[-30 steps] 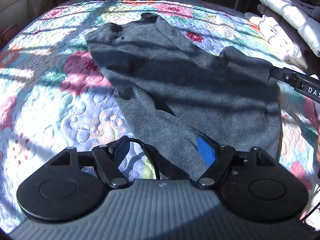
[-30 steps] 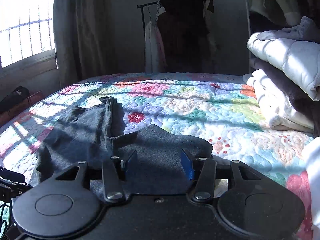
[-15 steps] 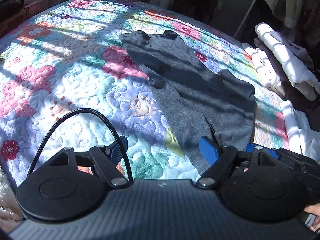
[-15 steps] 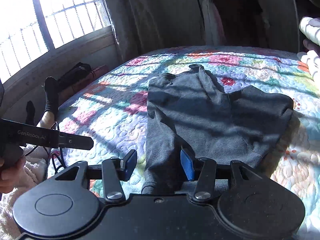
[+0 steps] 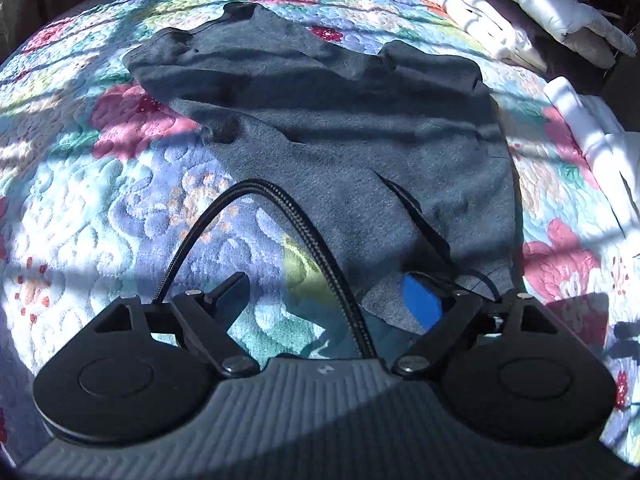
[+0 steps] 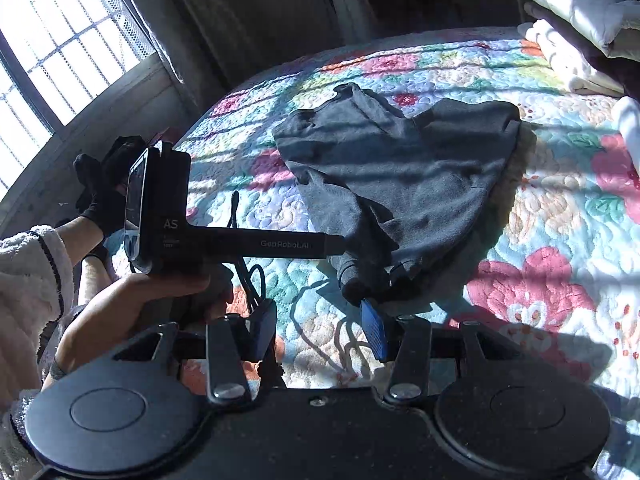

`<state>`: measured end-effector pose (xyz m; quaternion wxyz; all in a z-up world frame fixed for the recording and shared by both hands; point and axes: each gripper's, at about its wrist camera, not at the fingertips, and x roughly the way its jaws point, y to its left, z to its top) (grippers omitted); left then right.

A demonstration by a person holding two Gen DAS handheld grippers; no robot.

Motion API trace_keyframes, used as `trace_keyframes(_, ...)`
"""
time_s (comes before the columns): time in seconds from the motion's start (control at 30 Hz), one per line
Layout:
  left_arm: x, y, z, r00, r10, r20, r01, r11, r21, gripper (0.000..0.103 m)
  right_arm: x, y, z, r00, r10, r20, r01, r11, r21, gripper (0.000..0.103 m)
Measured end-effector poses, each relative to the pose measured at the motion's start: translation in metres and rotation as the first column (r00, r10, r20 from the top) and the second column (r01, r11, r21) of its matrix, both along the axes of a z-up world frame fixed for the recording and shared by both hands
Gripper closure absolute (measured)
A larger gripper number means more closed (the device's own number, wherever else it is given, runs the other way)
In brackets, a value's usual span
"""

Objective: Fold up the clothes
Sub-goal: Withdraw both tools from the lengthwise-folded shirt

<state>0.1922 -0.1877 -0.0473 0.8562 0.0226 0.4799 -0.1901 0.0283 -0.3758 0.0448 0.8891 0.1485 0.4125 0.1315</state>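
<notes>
We had the dark grey long-sleeved knit top (image 5: 344, 128) lying crumpled on the bed's floral quilted bedspread (image 5: 120, 208), its near hem toward us. Our left tongs (image 5: 332, 300) were spread wide at that hem, one blue pad (image 5: 420, 300) over the cloth, gripping nothing. Our right tongs (image 6: 320, 328) were spread too, just short of the bunched sleeve end (image 6: 360, 276), with folded white bedding (image 6: 568, 8) stacked beyond.

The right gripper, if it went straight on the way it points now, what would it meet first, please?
Probably the grey garment: the open right gripper points at its near bunched end, with only quilt between. Depth is unclear.
</notes>
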Motion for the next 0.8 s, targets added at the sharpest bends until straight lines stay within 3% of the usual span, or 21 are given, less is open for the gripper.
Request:
trace_keyframes(0.07, -0.002, 0.013, -0.01, 0.999, 0.032, -0.035, -0.034, 0.997, -0.062, 0.065, -0.007, 0.004, 0.009, 1.0, -0.027, 0.008, 0.027, 0.998, -0.058, 0.05)
trace_keyframes(0.13, -0.004, 0.024, -0.019, 0.997, 0.053, -0.061, -0.06, 0.992, -0.113, 0.067, -0.011, 0.007, 0.006, 0.998, -0.068, -0.002, 0.067, 0.992, -0.108, 0.05)
trace_keyframes(0.3, -0.019, 0.044, -0.023, 0.999, 0.02, -0.043, -0.026, 0.989, -0.146, 0.07, -0.004, 0.012, -0.029, 0.981, -0.196, 0.001, 0.194, 0.972, -0.133, 0.048)
trace_keyframes(0.47, -0.019, 0.065, -0.018, 0.998, 0.008, -0.066, -0.025, 0.967, -0.253, 0.064, 0.007, 0.016, -0.071, 0.928, -0.371, 0.021, 0.371, 0.929, 0.014, 0.044)
trace_keyframes(0.53, -0.01, 0.078, -0.019, 0.994, 0.015, -0.106, -0.051, 0.938, -0.344, 0.064, 0.011, 0.026, -0.081, 0.915, -0.403, 0.035, 0.4, 0.915, 0.06, 0.044)
trace_keyframes(0.67, 0.006, 0.106, -0.021, 0.992, 0.008, -0.125, -0.066, 0.884, -0.462, 0.064, 0.032, 0.042, -0.096, 0.919, -0.394, -0.004, 0.388, 0.901, 0.194, 0.043)
trace_keyframes(0.8, 0.033, 0.133, -0.023, 0.991, 0.072, -0.116, -0.119, 0.873, -0.473, 0.064, 0.059, 0.066, -0.11, 0.936, -0.344, -0.07, 0.35, 0.893, 0.283, 0.039)
